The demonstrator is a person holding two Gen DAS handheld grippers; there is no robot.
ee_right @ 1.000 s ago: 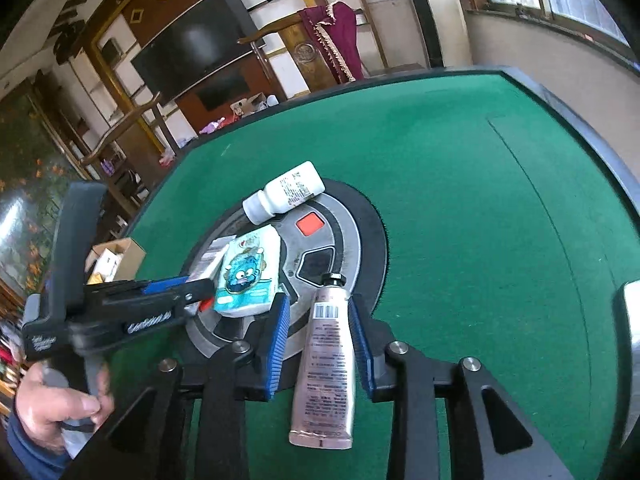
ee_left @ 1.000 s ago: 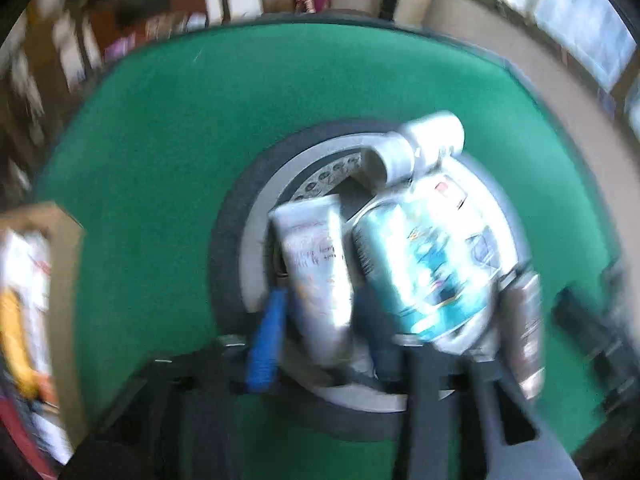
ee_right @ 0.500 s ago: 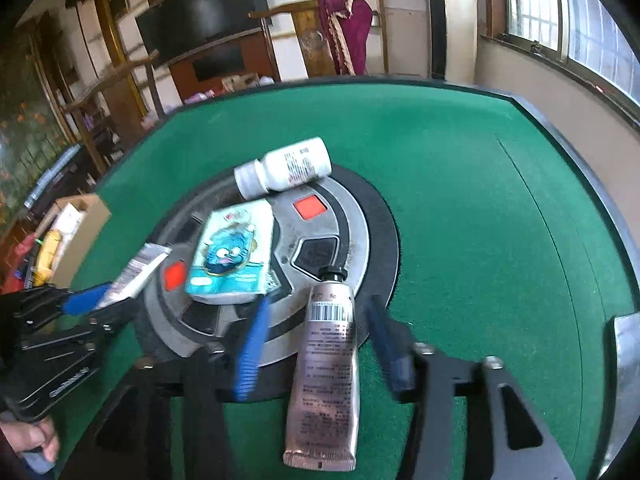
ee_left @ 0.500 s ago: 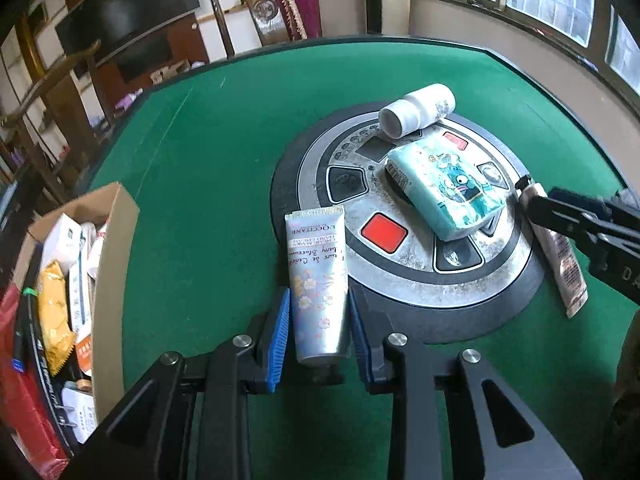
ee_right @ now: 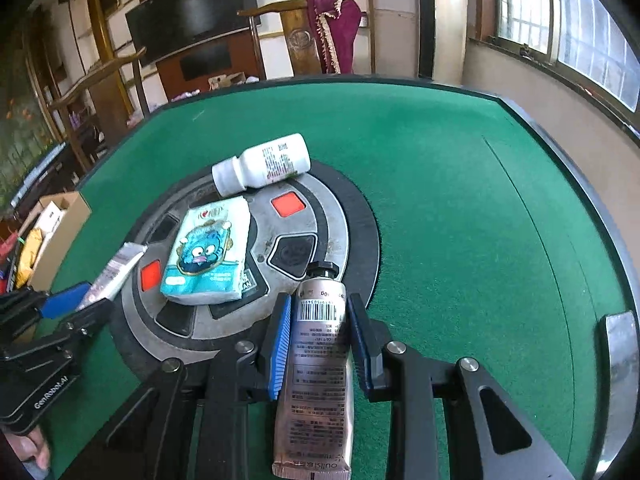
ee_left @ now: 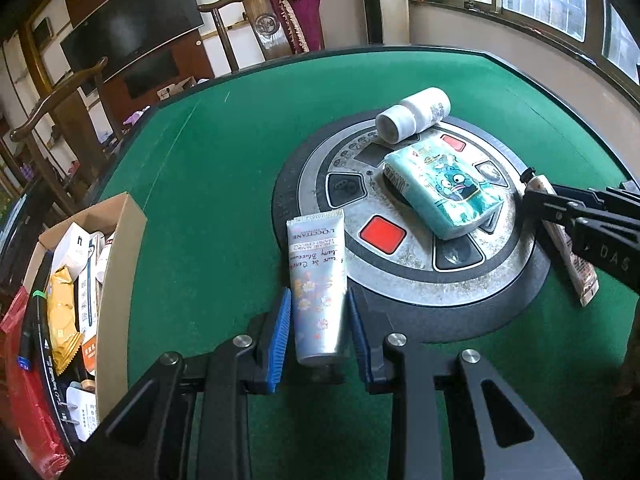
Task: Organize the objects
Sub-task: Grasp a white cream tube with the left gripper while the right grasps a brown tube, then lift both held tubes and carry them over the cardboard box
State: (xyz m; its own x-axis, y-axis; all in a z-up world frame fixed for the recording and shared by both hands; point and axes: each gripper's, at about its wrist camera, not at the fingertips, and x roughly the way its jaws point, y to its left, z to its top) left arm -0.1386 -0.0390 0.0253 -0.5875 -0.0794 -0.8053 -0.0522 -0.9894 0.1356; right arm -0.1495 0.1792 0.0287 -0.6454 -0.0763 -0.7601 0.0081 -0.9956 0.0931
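Note:
My left gripper (ee_left: 319,296) is shut on a pale floral hand-cream tube (ee_left: 318,280), crimped end forward, at the near-left rim of the round grey panel (ee_left: 400,280). In the right wrist view the same tube (ee_right: 116,270) slants up out of the left gripper (ee_right: 86,300). My right gripper (ee_right: 320,300) is closing, and its pads meet the sides of a bronze tube (ee_right: 320,360) with a black cap, at the panel's near-right rim. A teal tissue pack (ee_left: 440,188) and a white bottle (ee_left: 414,120) lie on the panel.
An open cardboard box (ee_left: 116,280) full of packets stands at the table's left edge. Green felt (ee_right: 460,220) covers the table, with a raised dark rim around it. Wooden chairs and a dark screen stand beyond the far edge. A metal plate (ee_right: 620,360) is set into the near-right rim.
The left view drew back from close over the panel, with the floral tube still gripped. The right jaws spread wide around the bronze tube, then came back in against it.

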